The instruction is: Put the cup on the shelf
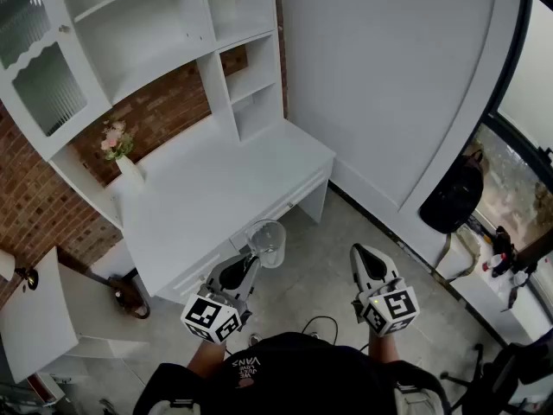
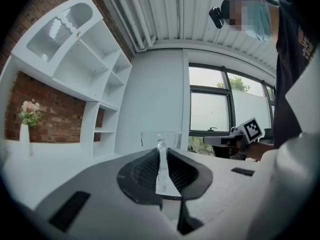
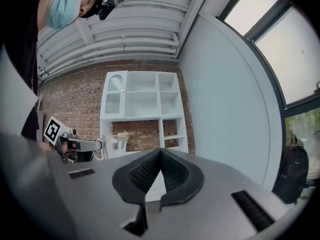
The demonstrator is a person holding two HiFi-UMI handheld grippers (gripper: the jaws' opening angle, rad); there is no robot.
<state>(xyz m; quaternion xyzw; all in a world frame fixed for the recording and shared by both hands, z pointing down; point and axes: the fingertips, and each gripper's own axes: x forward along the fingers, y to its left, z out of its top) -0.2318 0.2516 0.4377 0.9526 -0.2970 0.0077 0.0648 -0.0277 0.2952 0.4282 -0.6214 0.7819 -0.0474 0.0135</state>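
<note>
A clear glass cup point(image 1: 268, 242) hangs in the air just off the front edge of the white desk point(image 1: 216, 188). My left gripper point(image 1: 252, 252) is shut on its wall; in the left gripper view the glass point(image 2: 172, 138) stands pinched between the closed jaws point(image 2: 161, 150). The white shelf unit point(image 1: 164, 24) rises behind the desk, with its open compartments bare. My right gripper point(image 1: 359, 252) floats to the right over the floor, shut with nothing in it point(image 3: 161, 153). From there the cup point(image 3: 114, 143) shows at the left in front of the shelves point(image 3: 142, 104).
A white vase with pink flowers point(image 1: 121, 152) stands at the desk's back left. A glass-door cabinet point(image 1: 39, 67) sits upper left. A black backpack point(image 1: 454, 193) leans by the window at right. A dark bag point(image 1: 130, 292) lies left of the desk, a cable point(image 1: 320, 325) on the floor.
</note>
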